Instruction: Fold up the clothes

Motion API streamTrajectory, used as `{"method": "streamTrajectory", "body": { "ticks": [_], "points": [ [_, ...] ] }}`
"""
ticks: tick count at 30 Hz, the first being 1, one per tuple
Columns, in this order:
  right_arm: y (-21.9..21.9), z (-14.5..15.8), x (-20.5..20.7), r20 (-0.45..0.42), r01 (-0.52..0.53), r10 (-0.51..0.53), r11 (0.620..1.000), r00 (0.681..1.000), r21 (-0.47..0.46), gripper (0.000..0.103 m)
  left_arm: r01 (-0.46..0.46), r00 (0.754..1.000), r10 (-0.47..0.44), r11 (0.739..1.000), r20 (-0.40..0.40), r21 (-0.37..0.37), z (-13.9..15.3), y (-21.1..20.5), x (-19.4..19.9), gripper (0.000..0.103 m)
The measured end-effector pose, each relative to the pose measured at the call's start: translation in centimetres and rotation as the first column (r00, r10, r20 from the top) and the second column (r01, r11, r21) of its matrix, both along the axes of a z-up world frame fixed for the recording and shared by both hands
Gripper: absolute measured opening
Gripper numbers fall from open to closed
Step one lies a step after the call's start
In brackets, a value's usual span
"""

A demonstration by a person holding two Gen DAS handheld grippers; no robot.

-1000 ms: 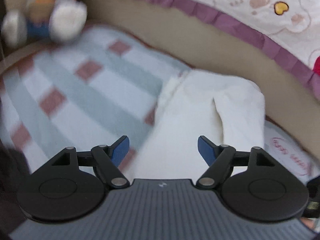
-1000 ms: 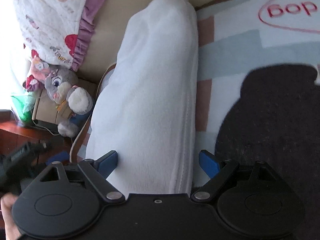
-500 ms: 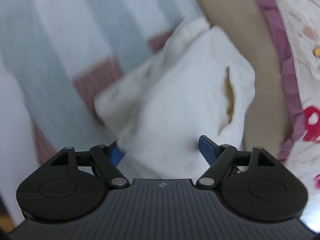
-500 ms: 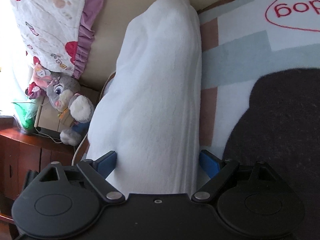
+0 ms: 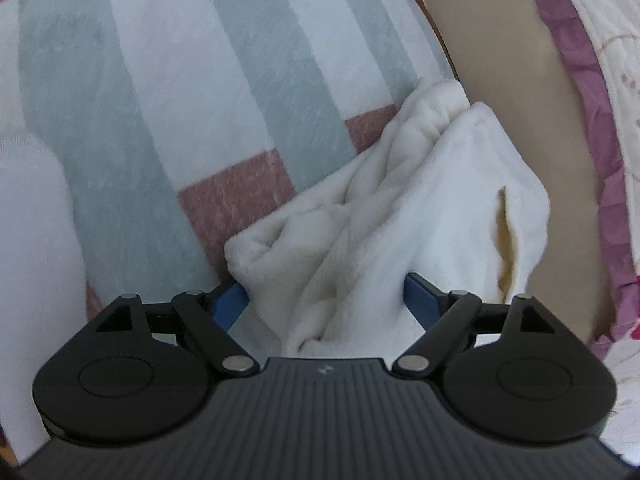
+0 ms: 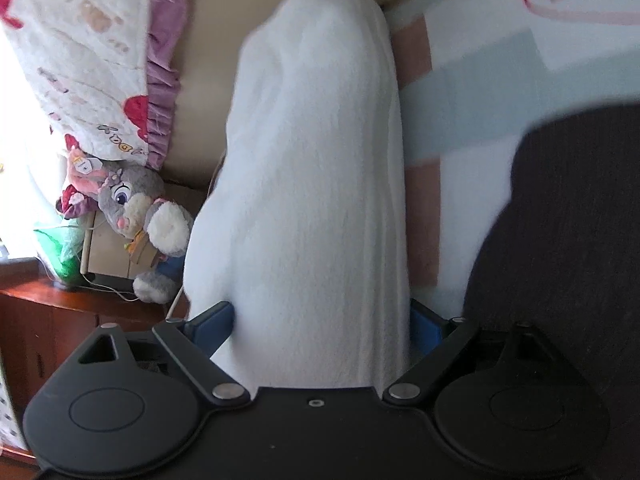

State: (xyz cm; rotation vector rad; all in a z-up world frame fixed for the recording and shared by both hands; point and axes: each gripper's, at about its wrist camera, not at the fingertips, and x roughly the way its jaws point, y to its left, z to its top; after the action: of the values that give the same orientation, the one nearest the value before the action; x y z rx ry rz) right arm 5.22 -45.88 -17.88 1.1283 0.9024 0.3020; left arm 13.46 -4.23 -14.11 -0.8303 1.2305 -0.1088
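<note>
- Left gripper [image 5: 326,298]: jaws spread wide and just been opening; the bunched end of the white fleece garment [image 5: 400,208] sits between the blue pads, against the right-hand one, and a sliver of blanket shows beside the left pad [image 5: 230,300].
- Right gripper [image 6: 322,322]: jaws spread; the same garment [image 6: 316,168] fills the whole gap between them. Both pads meet the cloth at its edges, but whether they pinch it I cannot tell.
- Where it lies: on the bed, on a striped blanket [image 5: 180,92] of pale green, white and dusty-pink blocks, close against the tan bed edge [image 5: 516,80].
- Counts: one white garment; two grippers; one quilt [image 6: 80,52] with a purple frill; one grey plush rabbit [image 6: 132,216] (propped off the bed by a wooden cabinet [image 6: 44,320]); one dark fleece item [image 6: 568,232] on the blanket at the right of the right wrist view.
- Long axis: in the right wrist view the garment runs as a long roll straight away from the jaws, far end rounded and reaching the tan edge.
- In the left wrist view the end is crumpled, with folds slanting up toward the right and a slit-like opening [image 5: 506,240] near its right side.
</note>
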Motion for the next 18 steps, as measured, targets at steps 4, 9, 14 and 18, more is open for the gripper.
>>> {"method": "streamTrajectory", "body": {
  "ticks": [4,9,14,18],
  "points": [
    [-0.1,-0.8,-0.8,-0.042,0.042,-0.034,0.975,0.999,0.219,0.094,-0.013,1.0,0.013,0.999,-0.001,0.042,0.2,-0.4,0.3,0.086],
    [-1.2,1.6,-0.4,0.025,0.02,-0.03,0.942,0.999,0.336,0.086,-0.052,0.999,0.052,0.999,0.004,0.006,0.3,0.2,0.1,0.086],
    [0.1,2.7,-0.6,0.005,0.0,-0.001,0.986,1.0,0.166,0.086,-0.055,0.997,0.055,0.998,-0.056,-0.013,-0.2,0.4,-0.2,0.087],
    [0.2,2.1,-0.8,0.0,0.022,-0.023,0.976,1.0,0.216,0.086,-0.046,0.998,0.047,0.999,-0.045,0.012,-0.2,0.2,-0.3,0.094]
  ]
}}
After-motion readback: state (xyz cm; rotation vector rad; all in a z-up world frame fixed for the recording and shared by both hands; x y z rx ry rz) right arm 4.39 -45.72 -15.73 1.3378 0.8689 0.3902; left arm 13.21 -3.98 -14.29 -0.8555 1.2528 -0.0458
